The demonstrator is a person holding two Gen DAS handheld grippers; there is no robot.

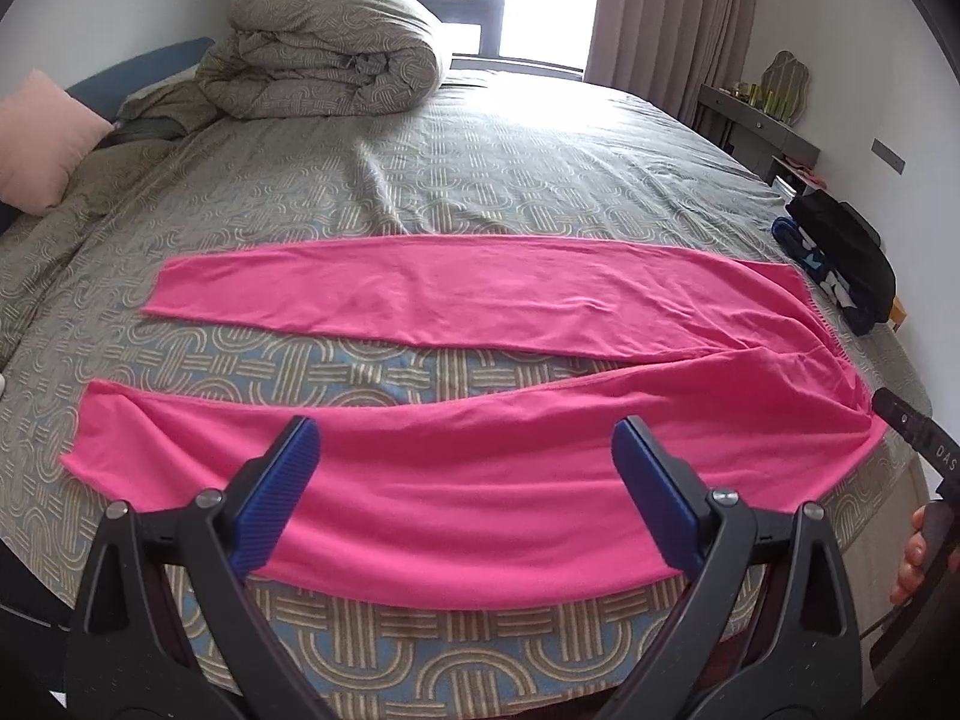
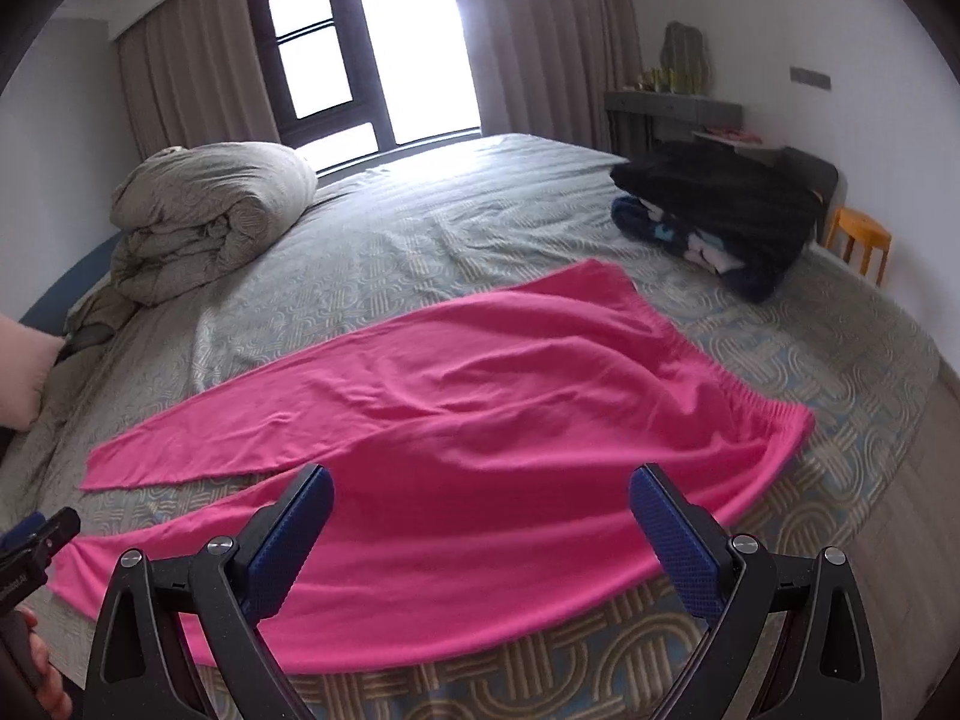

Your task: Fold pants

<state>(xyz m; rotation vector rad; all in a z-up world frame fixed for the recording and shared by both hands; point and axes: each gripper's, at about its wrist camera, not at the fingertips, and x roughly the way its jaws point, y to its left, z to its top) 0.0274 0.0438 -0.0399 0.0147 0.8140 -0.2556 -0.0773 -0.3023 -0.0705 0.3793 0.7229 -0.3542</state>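
Bright pink pants [image 1: 480, 468] lie spread flat on the patterned bed, both legs pointing left and the elastic waistband [image 2: 738, 372] at the right. The far leg [image 1: 420, 294] and near leg are split apart in a V. My left gripper [image 1: 465, 438] is open and empty, hovering over the near leg by the bed's front edge. My right gripper [image 2: 480, 483] is open and empty, hovering over the hip area of the pants [image 2: 480, 420]. Part of the right gripper's body [image 1: 918, 438] shows at the right edge of the left wrist view.
A rolled grey duvet [image 1: 324, 42] sits at the head of the bed. A stack of dark folded clothes [image 2: 720, 210] lies at the bed's far right. A pink pillow [image 1: 42, 138] is at the left. A grey desk [image 2: 672, 105] and an orange stool [image 2: 861, 234] stand by the wall.
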